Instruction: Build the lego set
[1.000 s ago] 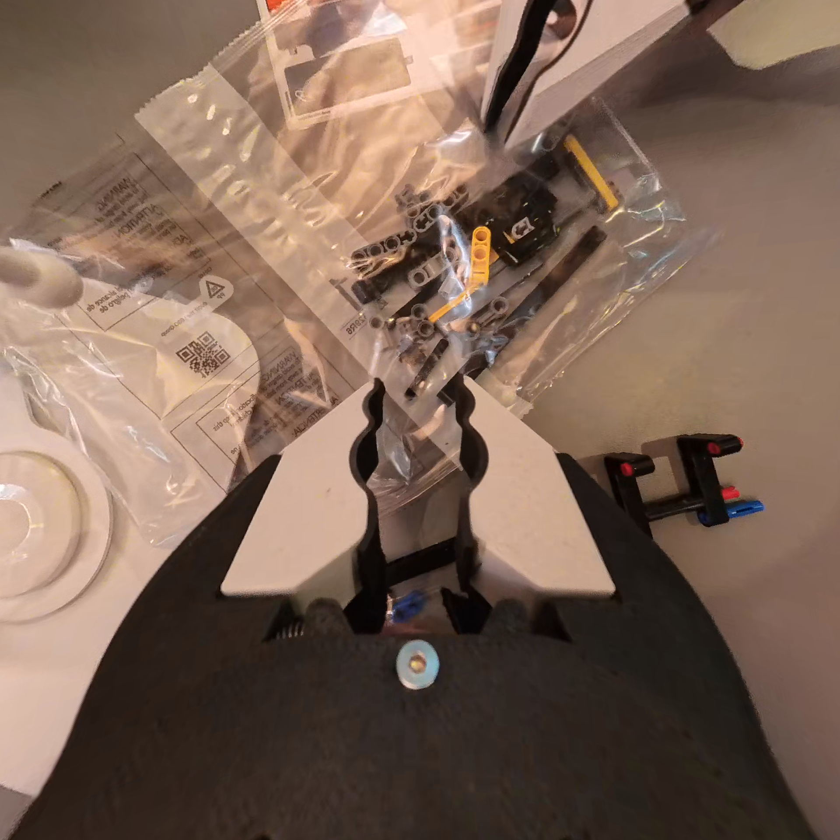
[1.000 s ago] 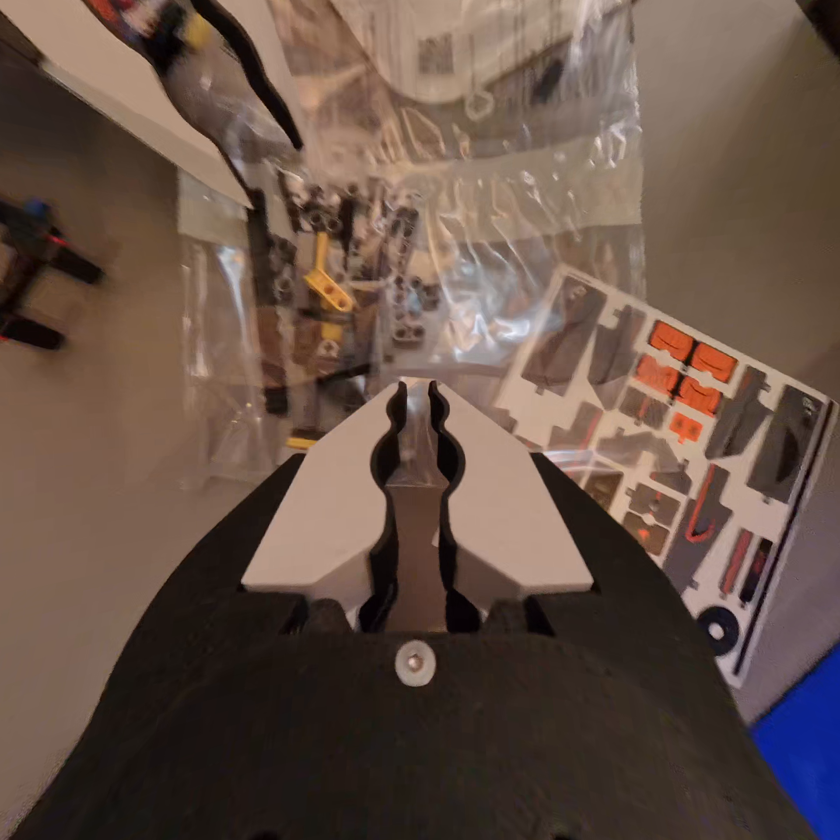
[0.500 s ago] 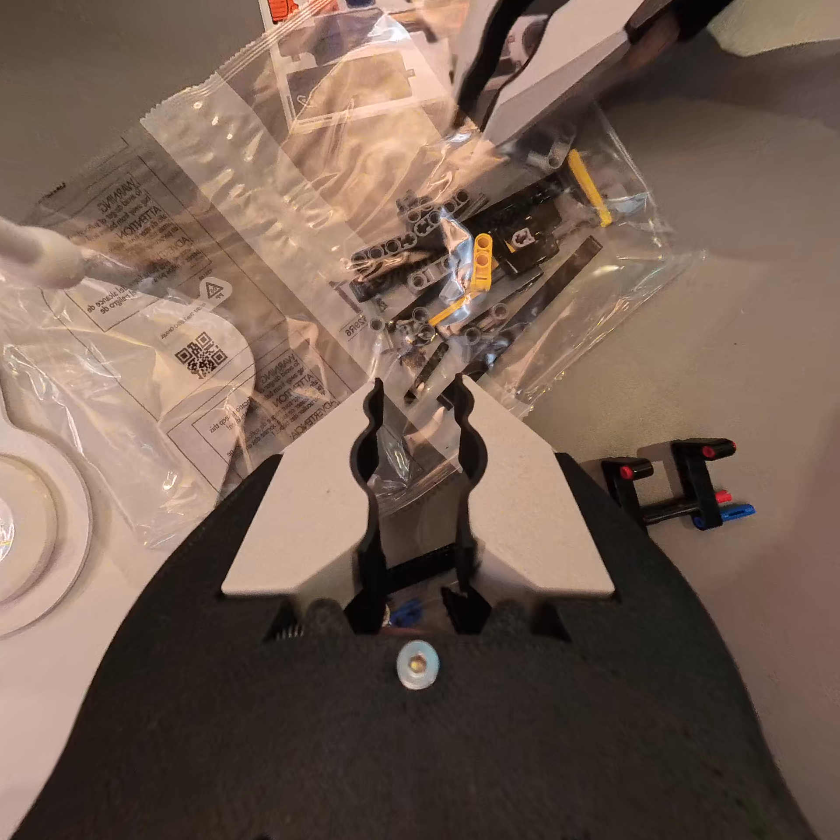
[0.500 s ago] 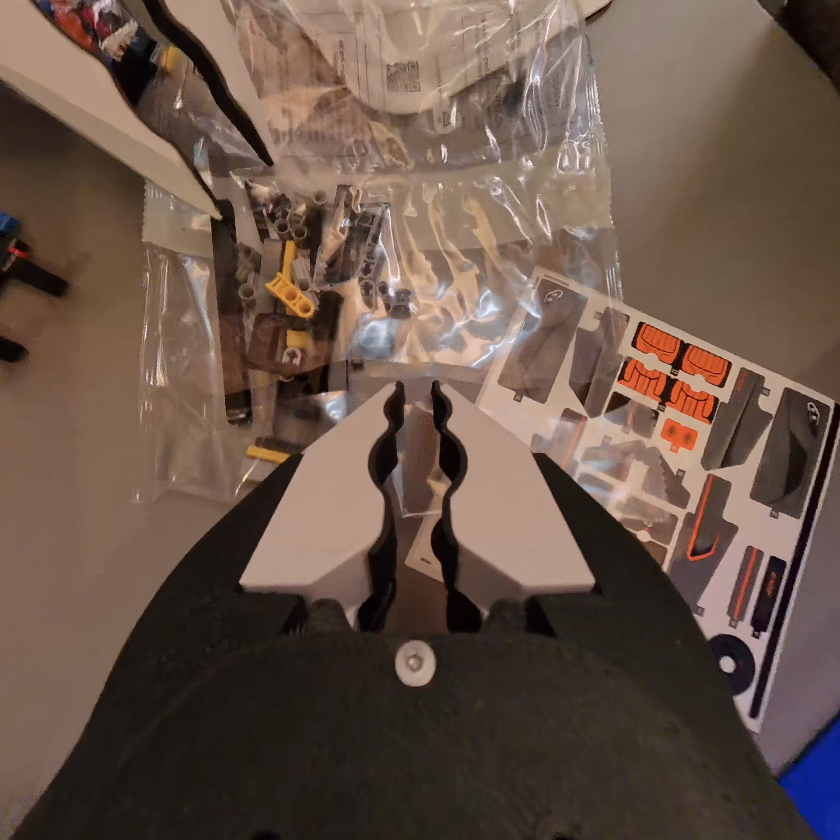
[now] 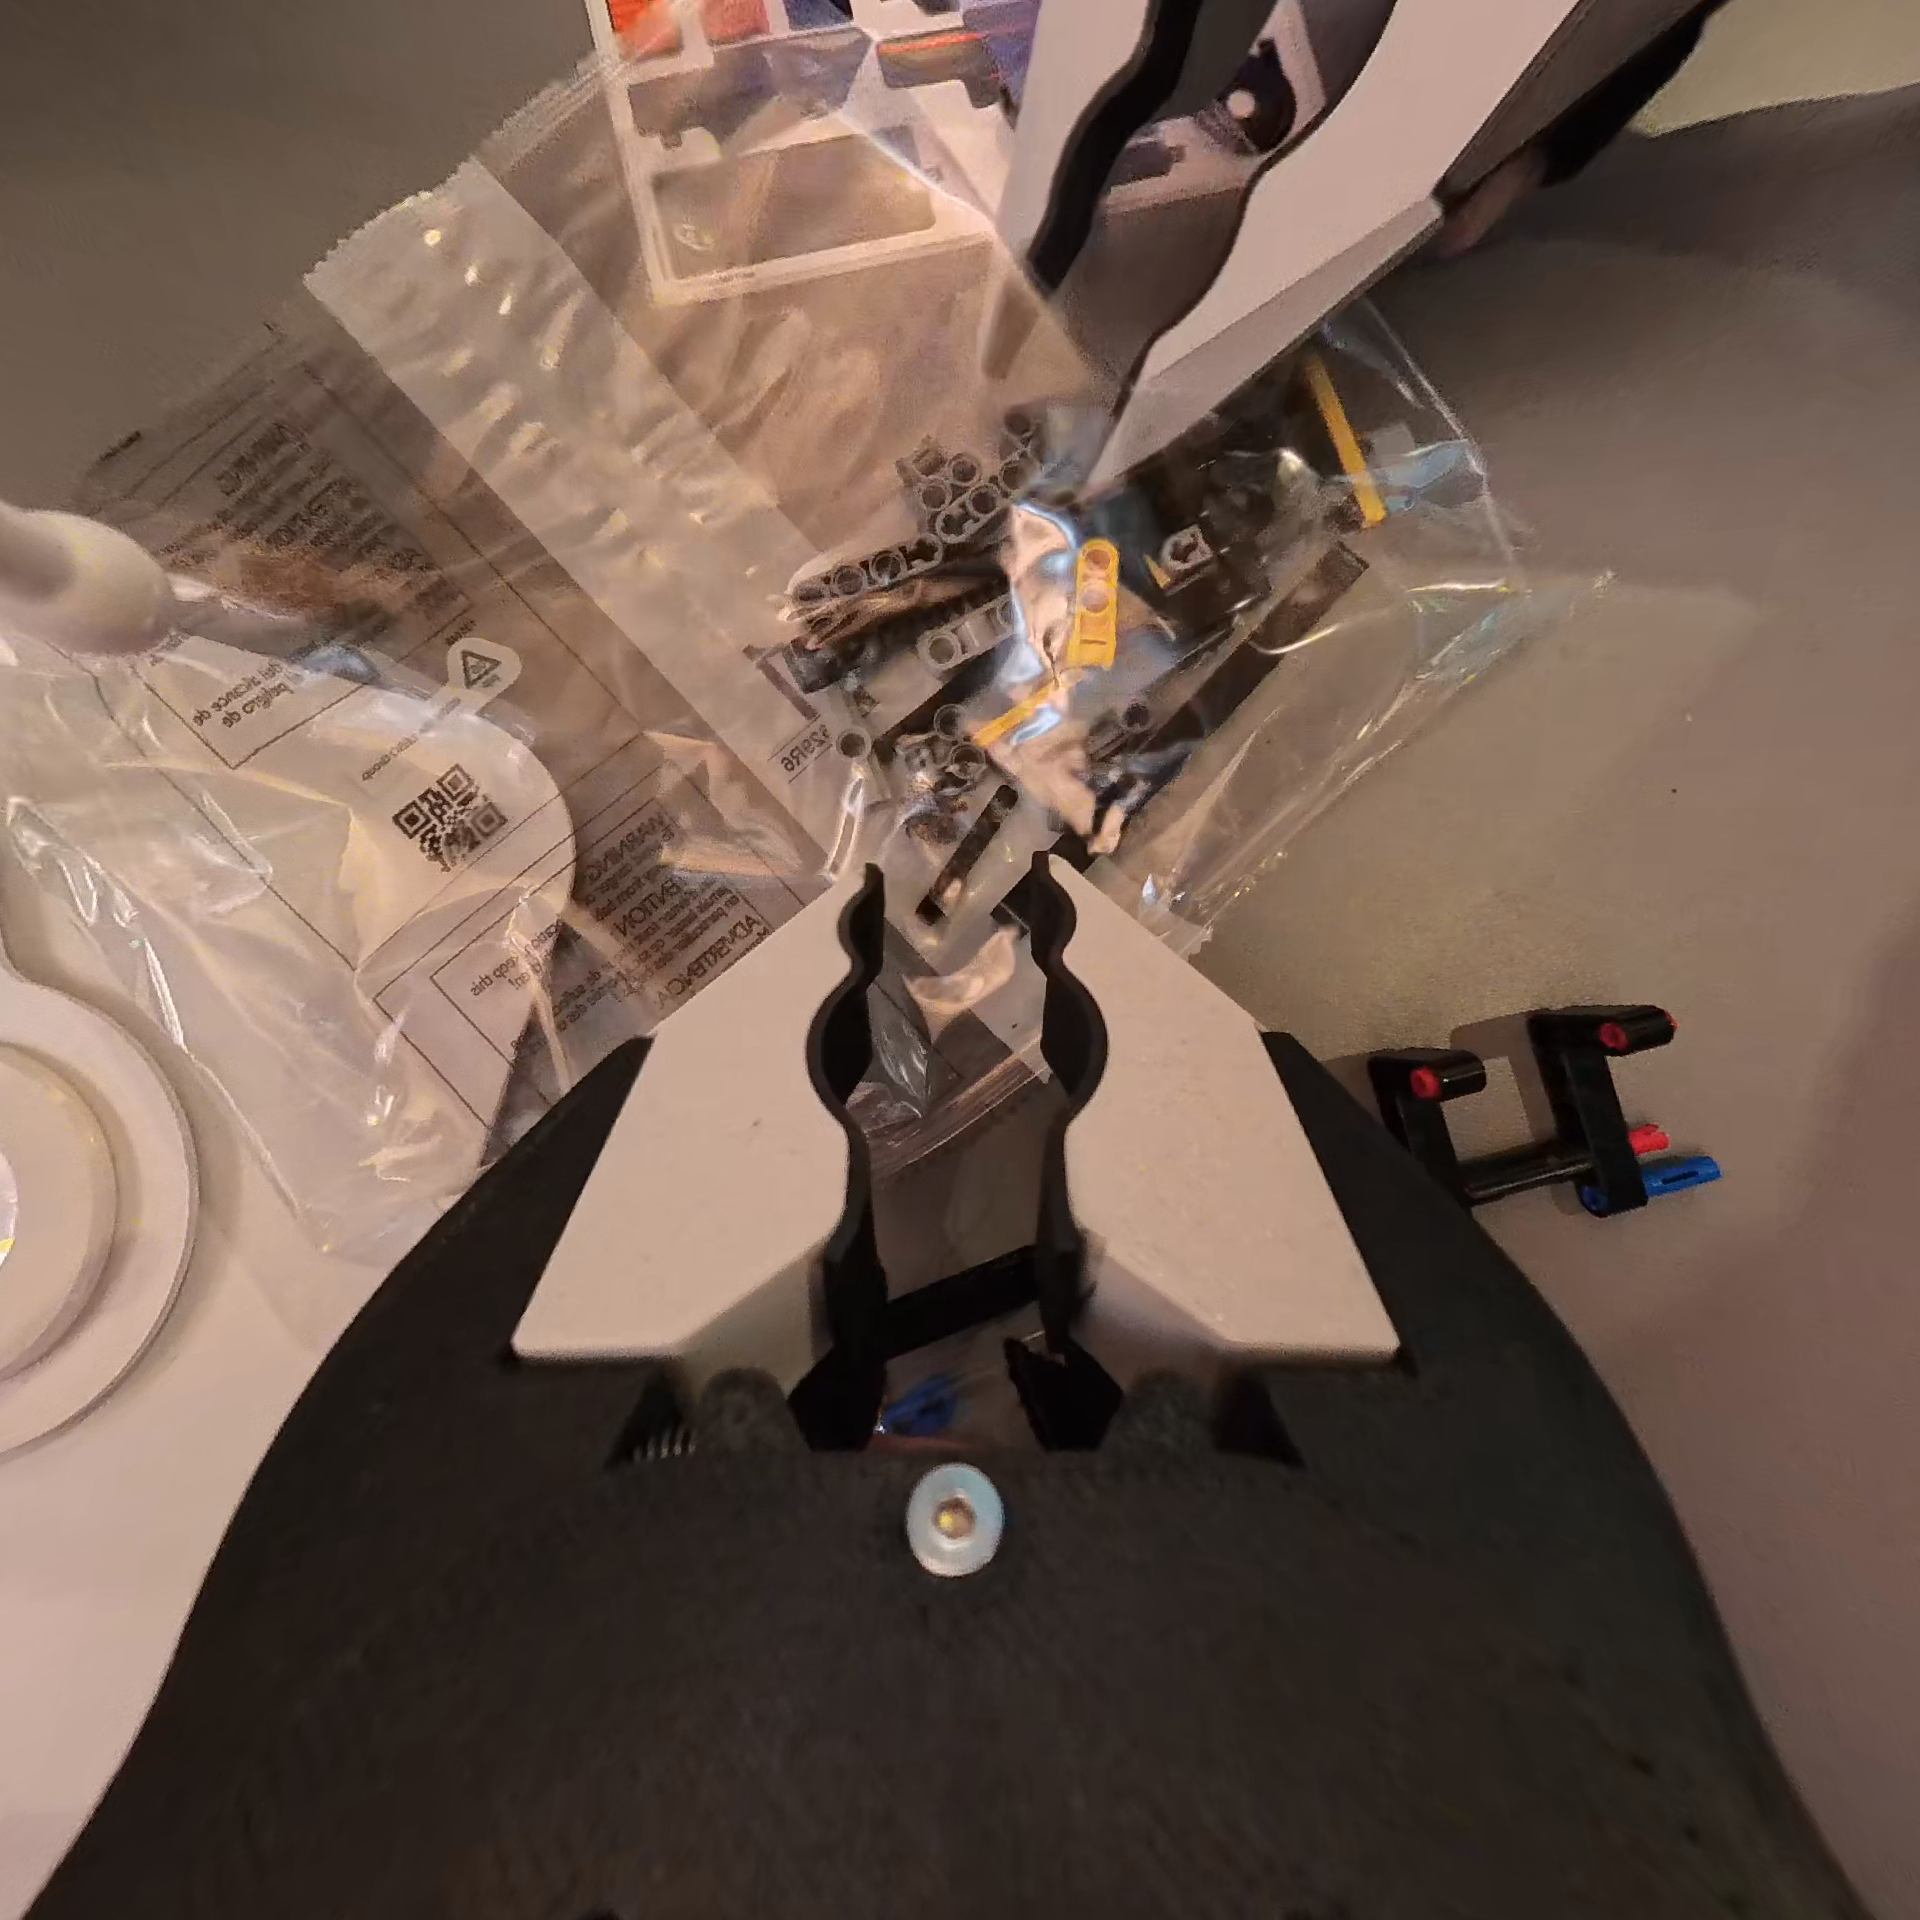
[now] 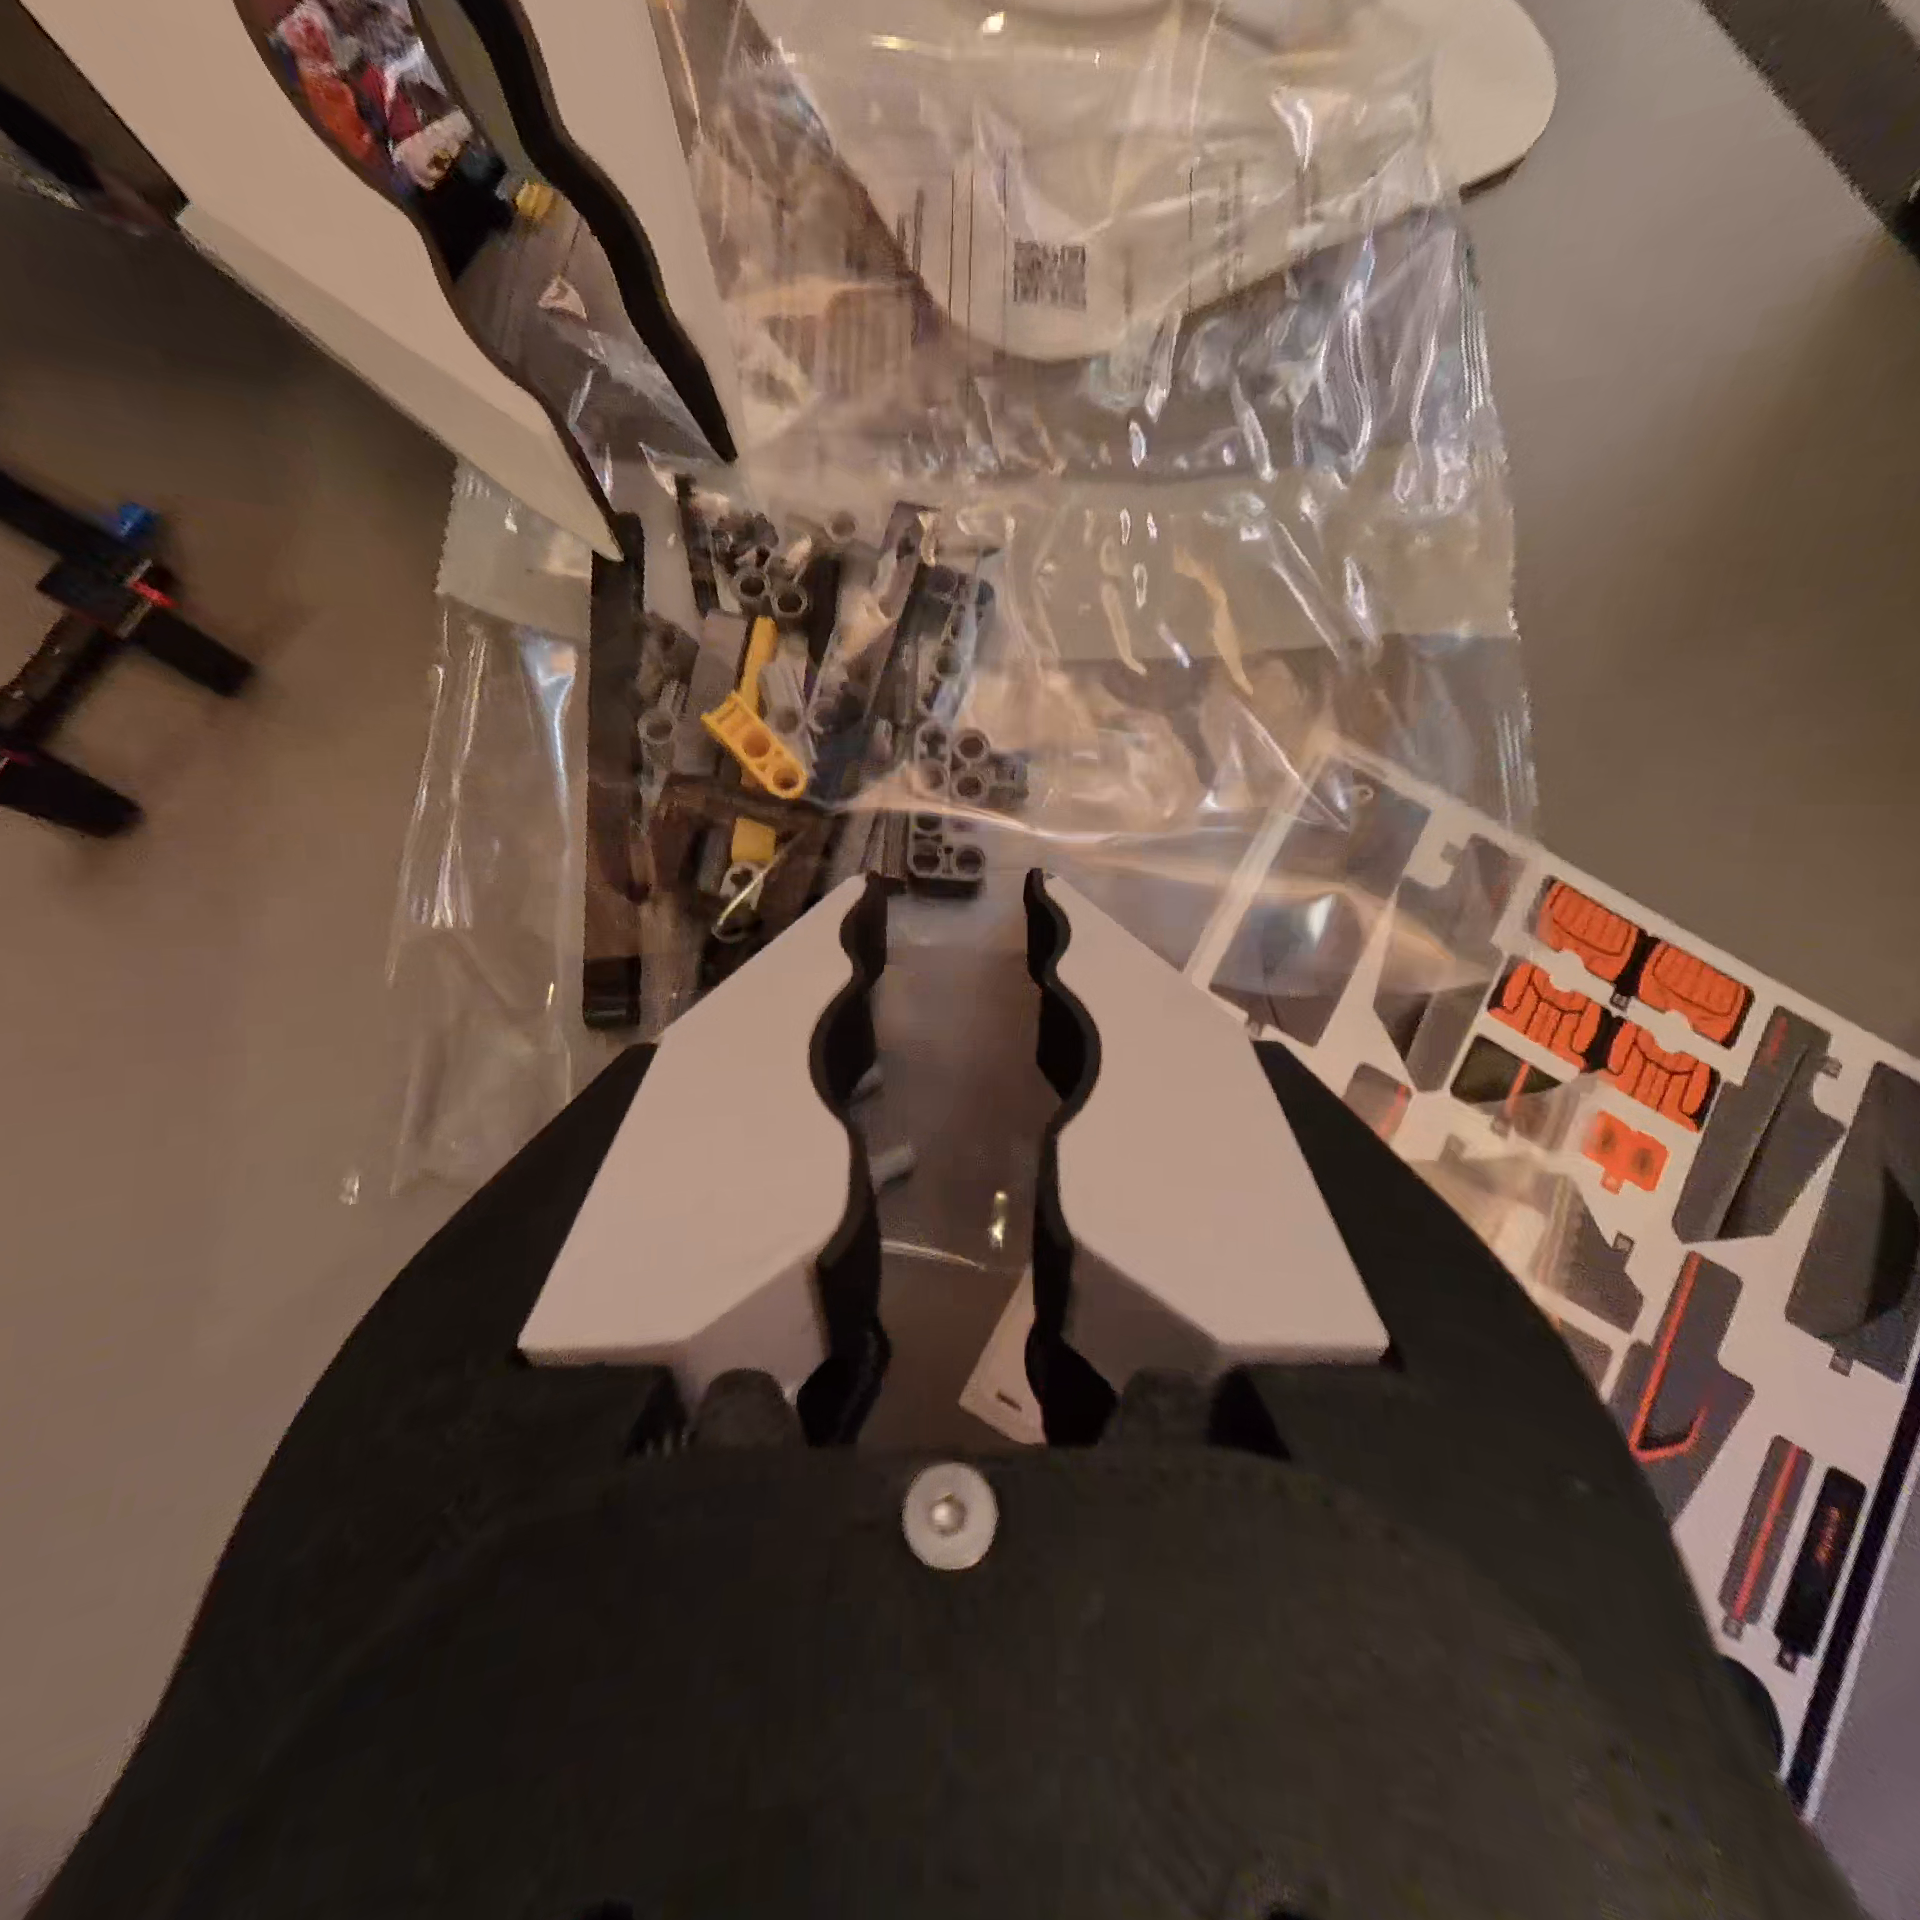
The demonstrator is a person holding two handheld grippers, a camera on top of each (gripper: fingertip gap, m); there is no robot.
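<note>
A clear bag of lego parts (image 5: 1039, 644) lies on the grey table, with grey and black beams and a yellow piece (image 5: 1093, 603) inside. It also shows in the right wrist view (image 6: 790, 727). My left gripper (image 5: 956, 883) hovers over the bag's near edge and holds a small black lego piece (image 5: 956, 1299) with a blue pin deep between its fingers. My right gripper (image 6: 951, 883) is open and empty over the opposite edge of the bag. Each gripper shows in the other's view, the right (image 5: 1081, 353) and the left (image 6: 665, 499).
A small black assembly with red and blue pins (image 5: 1538, 1112) sits on the table beside the bag, also in the right wrist view (image 6: 94, 665). A sticker sheet (image 6: 1558, 1091) lies next to the bag. Empty printed bags (image 5: 416, 727) and a white disc (image 5: 62, 1195) lie beyond. The grippers' ends are close to 9 centimeters from one another.
My right gripper was nearly shut on the bag's plastic and has opened and let it go. The bag has shifted and settled. My left gripper keeps the same grip.
</note>
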